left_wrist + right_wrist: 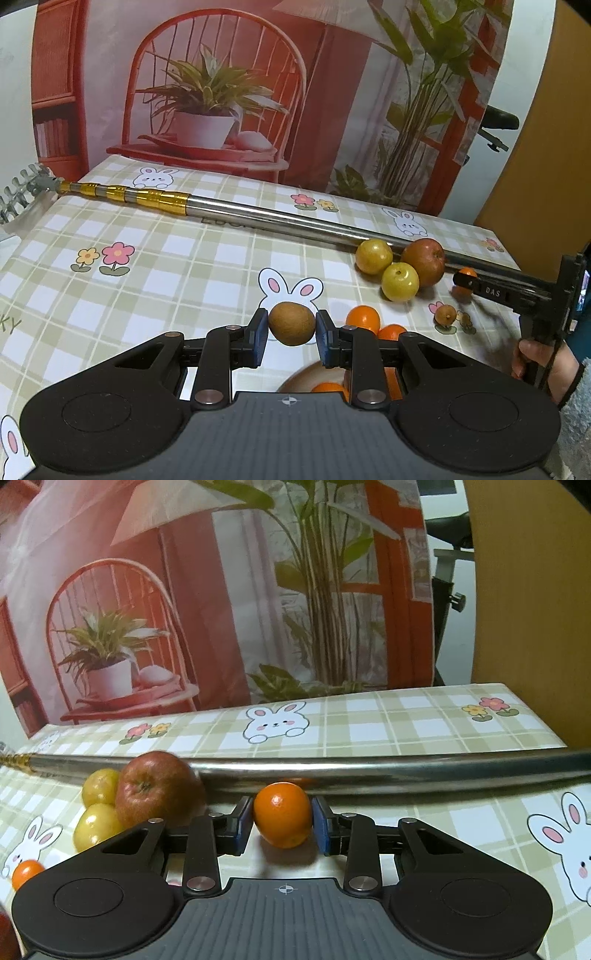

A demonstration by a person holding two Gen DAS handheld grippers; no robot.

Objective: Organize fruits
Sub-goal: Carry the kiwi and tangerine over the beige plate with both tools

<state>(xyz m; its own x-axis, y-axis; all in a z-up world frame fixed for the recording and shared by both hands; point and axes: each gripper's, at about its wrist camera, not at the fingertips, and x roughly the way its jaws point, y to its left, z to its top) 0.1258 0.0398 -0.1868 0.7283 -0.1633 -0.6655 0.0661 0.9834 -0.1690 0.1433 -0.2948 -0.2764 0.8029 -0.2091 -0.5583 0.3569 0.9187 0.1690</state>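
Observation:
My left gripper [291,326] is shut on a brown kiwi [291,317], held above the checked tablecloth. Just below it a pale plate [297,382] holds oranges [327,387], mostly hidden by the gripper. My right gripper [282,825] is shut on a small orange [281,812] resting on the cloth. Left of it sit a red apple [155,788] and two yellow fruits [98,786]. In the left wrist view the right gripper [466,282] shows at the far right with that orange [467,273], beyond the apple [423,261] and yellow fruits [400,282].
A long metal pole [258,216] with a gold section lies across the table behind the fruit. Two loose oranges [364,317] and a small brown fruit [446,315] lie near the plate. A person's hand [535,360] grips the right tool. A printed backdrop stands behind.

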